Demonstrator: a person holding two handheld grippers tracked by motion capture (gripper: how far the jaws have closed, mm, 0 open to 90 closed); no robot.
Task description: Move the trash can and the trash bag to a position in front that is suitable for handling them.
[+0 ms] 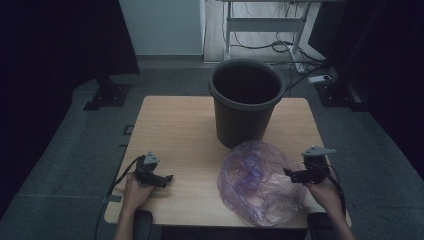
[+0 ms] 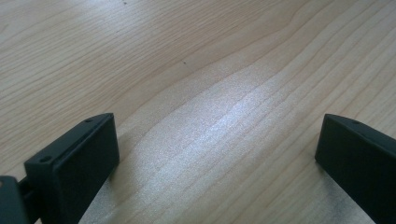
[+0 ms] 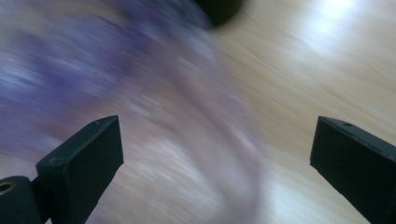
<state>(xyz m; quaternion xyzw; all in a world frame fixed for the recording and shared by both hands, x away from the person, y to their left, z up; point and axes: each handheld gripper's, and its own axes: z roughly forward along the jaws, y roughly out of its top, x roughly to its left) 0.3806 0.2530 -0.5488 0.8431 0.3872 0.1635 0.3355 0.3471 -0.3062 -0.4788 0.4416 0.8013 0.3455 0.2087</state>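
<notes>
High view first: the left gripper (image 1: 167,178) sits low on the table (image 1: 180,130), held in a hand (image 1: 136,194) at the near left, well apart from the bag (image 1: 260,182). Over on the near right, that crumpled, see-through purple bag lies just in front of the bin (image 1: 246,100), which stands upright at the far middle of the table. The right gripper (image 1: 289,173) is right at the bag's right edge, jaws pointing into it.

Left gripper view now: the left gripper (image 2: 217,154) has its jaws spread wide over bare wood, nothing between them.

Right gripper view: blurred, but the right gripper (image 3: 217,158) is spread wide too, with the bag (image 3: 93,74) ahead and to the left and the bin (image 3: 222,9) a dark shape at the top.
</notes>
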